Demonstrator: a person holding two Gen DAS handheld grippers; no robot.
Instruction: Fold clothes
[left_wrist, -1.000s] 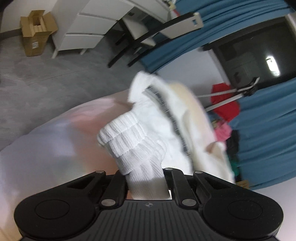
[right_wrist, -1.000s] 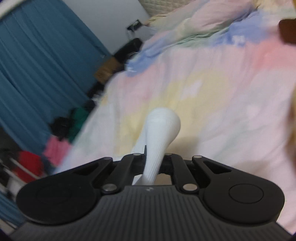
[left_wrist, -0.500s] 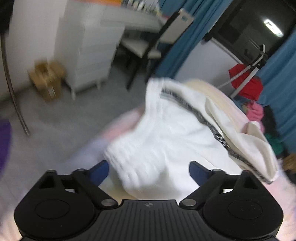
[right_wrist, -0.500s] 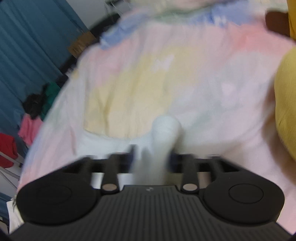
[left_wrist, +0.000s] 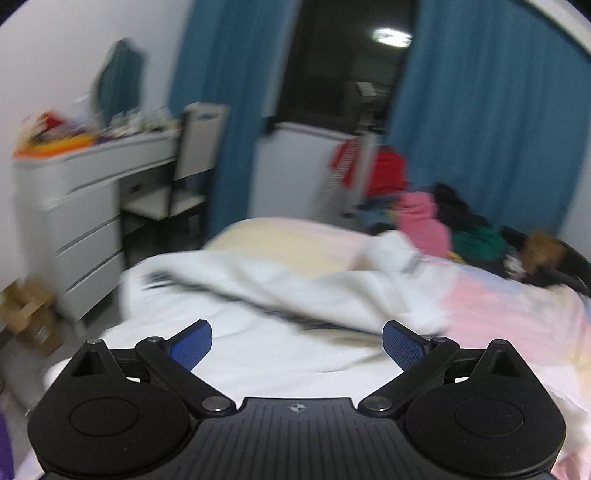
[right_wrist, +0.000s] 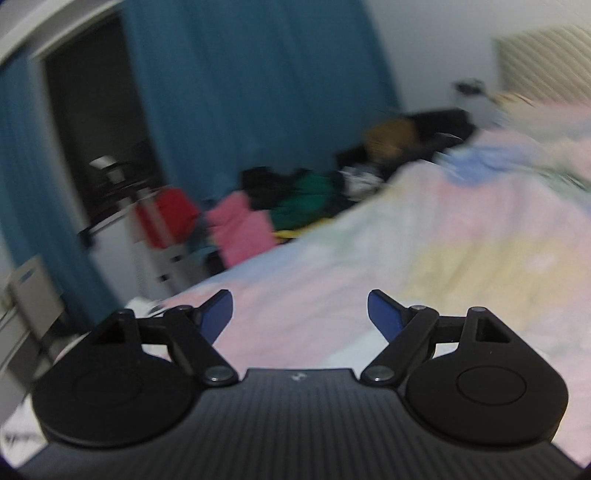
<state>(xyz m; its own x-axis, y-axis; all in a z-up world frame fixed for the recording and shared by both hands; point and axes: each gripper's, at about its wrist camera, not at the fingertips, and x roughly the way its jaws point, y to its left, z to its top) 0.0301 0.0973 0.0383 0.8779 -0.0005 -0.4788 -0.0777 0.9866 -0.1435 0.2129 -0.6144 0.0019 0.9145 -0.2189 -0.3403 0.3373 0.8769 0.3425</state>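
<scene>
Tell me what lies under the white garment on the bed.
The white garment lies spread on the pastel bedspread; a pale yellow patch of it shows just beyond. Whatever else is beneath stays covered.

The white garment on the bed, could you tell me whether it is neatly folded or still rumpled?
Rumpled. The white garment lies in loose uneven folds across the bed, free of the open left gripper.

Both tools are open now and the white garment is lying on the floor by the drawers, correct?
Not the floor. The left wrist view shows the white garment lying on the pastel bed cover. Both the left tool and right tool are open, having just released.
</scene>
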